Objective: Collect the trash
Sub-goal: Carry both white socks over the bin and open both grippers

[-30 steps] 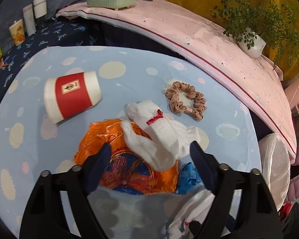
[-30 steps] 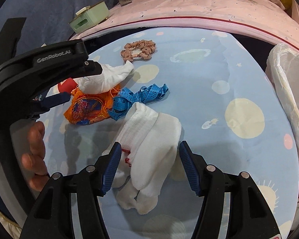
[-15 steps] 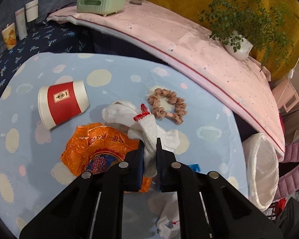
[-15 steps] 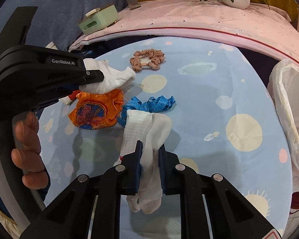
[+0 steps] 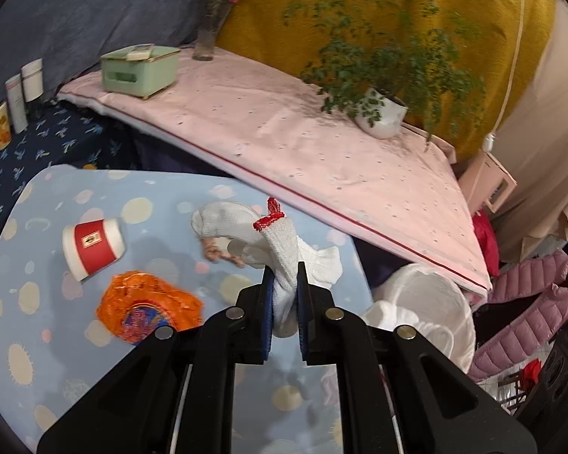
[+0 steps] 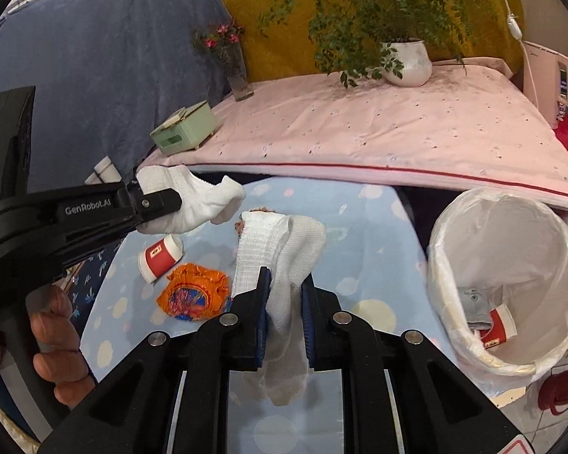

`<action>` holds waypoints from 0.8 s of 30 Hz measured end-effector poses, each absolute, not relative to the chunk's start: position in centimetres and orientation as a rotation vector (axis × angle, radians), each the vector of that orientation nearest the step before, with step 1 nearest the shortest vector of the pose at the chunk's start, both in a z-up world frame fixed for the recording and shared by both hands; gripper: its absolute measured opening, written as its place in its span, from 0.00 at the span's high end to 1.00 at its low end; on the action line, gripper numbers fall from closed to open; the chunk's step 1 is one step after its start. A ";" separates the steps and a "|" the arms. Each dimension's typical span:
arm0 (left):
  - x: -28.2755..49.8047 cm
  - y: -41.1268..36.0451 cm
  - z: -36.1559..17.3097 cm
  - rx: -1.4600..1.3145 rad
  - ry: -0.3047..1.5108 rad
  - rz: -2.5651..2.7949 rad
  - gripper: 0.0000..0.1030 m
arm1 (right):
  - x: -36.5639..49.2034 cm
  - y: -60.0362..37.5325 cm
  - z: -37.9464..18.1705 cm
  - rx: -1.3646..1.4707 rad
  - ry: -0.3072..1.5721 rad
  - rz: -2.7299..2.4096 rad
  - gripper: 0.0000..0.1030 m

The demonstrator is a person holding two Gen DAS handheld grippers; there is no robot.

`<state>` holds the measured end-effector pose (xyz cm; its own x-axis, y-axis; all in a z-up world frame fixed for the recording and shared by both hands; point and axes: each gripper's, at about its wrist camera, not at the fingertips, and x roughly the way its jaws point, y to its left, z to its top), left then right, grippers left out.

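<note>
Both claws have risen off the blue dotted table (image 5: pixel 56 359) since a second ago, each now clamped on a white glove it then only straddled. Left gripper (image 5: pixel 284 287) pinches the red-cuffed glove (image 5: pixel 284 249), which dangles clear of the cloth. Right gripper (image 6: pixel 286 295) is shut tight on the other glove (image 6: pixel 280 253), hanging above the near table edge. Left behind on the table are the red paper cup (image 5: pixel 92 247) and orange wrapper (image 5: pixel 147 312). At right stands the lined bin (image 6: pixel 503 272).

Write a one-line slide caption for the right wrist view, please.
Both grippers, right gripper and left gripper, hold white gloves above the table beside the lined bin.
</note>
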<state>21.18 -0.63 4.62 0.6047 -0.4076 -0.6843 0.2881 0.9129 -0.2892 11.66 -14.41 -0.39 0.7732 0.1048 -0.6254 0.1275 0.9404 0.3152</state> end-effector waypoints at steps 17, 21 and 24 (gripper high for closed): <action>15.6 -14.2 6.2 -0.024 0.828 -0.640 0.90 | 4.9 -27.0 1.2 0.452 0.576 -0.236 0.86; 14.6 -17.0 5.6 0.015 0.842 -0.680 0.90 | 3.9 -28.8 0.8 0.470 0.572 -0.272 0.86; 14.2 -18.6 5.2 0.038 0.854 -0.702 0.90 | 3.4 -30.0 0.4 0.484 0.572 -0.293 0.86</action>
